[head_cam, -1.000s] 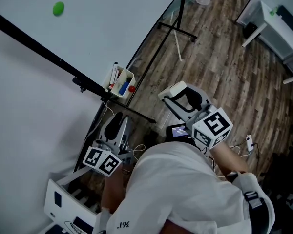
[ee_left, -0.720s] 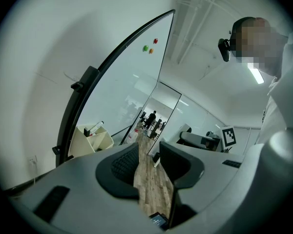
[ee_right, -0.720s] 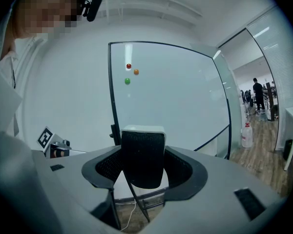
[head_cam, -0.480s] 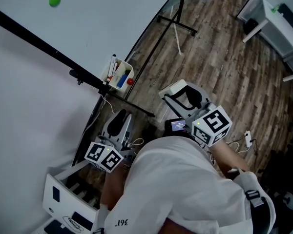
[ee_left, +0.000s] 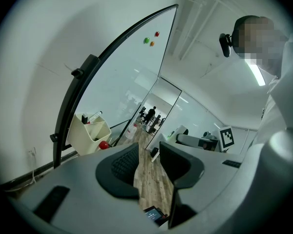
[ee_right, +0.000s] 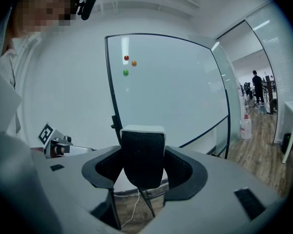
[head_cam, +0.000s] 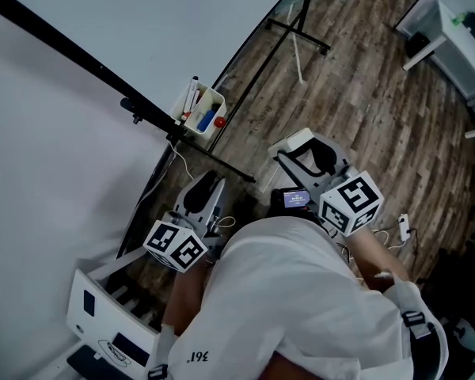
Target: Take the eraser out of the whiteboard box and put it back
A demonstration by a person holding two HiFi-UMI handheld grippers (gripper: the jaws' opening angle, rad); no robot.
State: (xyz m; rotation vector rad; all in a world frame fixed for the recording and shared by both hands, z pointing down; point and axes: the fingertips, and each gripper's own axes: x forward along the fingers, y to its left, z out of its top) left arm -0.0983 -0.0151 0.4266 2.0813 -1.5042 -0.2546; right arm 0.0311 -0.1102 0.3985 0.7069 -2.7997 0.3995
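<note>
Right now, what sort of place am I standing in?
Most likely an office or lab workspace: a large whiteboard on a stand with a marker box at its edge, a wood-plank floor, and a white desk off to the side.

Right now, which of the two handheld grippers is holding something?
The right gripper, clamped on the white-backed black felt eraser; the left gripper has its jaws apart with nothing between them.

Bright even light, fisheye edges, sharp

You've got wood-plank floor (head_cam: 356,93) underfoot, a white wall (head_cam: 47,172) on the left, maybe a white desk (head_cam: 467,70) far right.
</note>
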